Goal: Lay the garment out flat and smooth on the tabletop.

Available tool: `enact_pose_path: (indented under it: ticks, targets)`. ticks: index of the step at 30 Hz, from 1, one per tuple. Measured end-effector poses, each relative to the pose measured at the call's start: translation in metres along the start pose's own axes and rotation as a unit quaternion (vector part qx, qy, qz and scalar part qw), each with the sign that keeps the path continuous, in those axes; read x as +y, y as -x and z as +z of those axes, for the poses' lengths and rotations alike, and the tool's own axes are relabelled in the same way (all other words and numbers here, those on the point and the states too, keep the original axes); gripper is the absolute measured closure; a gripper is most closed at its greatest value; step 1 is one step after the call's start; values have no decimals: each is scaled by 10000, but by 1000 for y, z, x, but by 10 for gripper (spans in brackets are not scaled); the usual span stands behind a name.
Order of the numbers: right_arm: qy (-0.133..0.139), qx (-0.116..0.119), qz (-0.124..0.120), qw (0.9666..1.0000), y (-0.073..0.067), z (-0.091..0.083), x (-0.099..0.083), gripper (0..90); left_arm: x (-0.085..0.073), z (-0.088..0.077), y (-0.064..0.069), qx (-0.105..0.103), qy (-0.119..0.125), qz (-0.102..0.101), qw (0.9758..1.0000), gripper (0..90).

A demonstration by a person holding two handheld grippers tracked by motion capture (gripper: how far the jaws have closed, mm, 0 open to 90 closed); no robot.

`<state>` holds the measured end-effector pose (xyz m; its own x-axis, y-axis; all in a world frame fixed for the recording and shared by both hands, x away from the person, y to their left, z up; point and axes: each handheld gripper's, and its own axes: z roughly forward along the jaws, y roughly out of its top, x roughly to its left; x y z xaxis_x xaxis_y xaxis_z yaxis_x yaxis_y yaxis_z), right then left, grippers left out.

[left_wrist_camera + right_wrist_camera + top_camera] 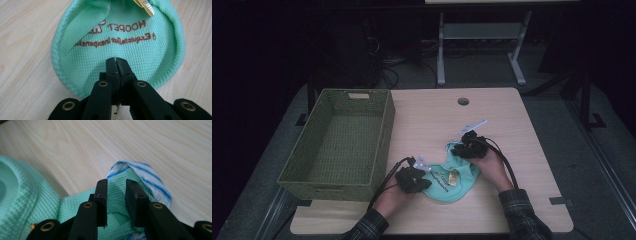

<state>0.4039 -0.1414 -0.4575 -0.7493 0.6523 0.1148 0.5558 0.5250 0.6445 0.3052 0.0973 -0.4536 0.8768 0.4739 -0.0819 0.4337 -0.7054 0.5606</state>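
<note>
Garment, mint knit, flat on tabletop at 6 o'clock, basket at 9 o'clock. Left gripper clamped tight on rounded hem. Right gripper jaws apart astride striped-lined corner, nothing pinched. Advice: seat corner deep between pads, then close; keep left pinch firm.

Mint-green knit garment, small and rounded, lying flat on the tabletop between my two tools. Brown embroidered lettering and a yellow tag face upward, just ahead of my left tool's closed tips. A white edge with blue stripes folds up at the end beneath my right tool's parted tips.
</note>
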Motion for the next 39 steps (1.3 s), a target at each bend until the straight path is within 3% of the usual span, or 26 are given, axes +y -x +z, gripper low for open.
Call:
enact_pose_path:
  ticks: [3, 7, 10, 13, 16, 23, 33, 37, 39]
  targets:
    - [-90, -70, -113, 9999, -3, 4, -1, 714, 0, 0, 0, 12, 12, -4, 10000, 884]
    - [-114, -182, -264, 9994, -9, 7, 0, 807, 0, 0, 0, 15, 8, -10, 10000, 884]
    - [-119, -128, -237, 9996, -8, 7, 0, 888, 0, 0, 1, 21, 6, -7, 10000, 884]
    - [-122, -105, -227, 9996, -8, 7, 0, 900, 0, 0, 1, 19, 6, -5, 10000, 884]
    - [-114, -118, -165, 9997, -7, 6, 1, 900, 0, 0, 0, 14, 12, -5, 10000, 884]
    - [363, -306, 61, 9989, 1, -10, 9, 900, 0, 0, 1, 6, 18, -37, 10000, 884]
    - [776, -535, 617, 9936, 20, -14, 7, 900, 0, 0, 1, 19, 6, -21, 10000, 884]
    - [894, -697, 721, 9909, 25, -14, 6, 900, 0, 0, 0, 7, 14, -13, 10000, 884]
    - [894, -652, 741, 9911, 27, -12, 4, 900, 0, 0, 0, -1, 12, -22, 10000, 884]
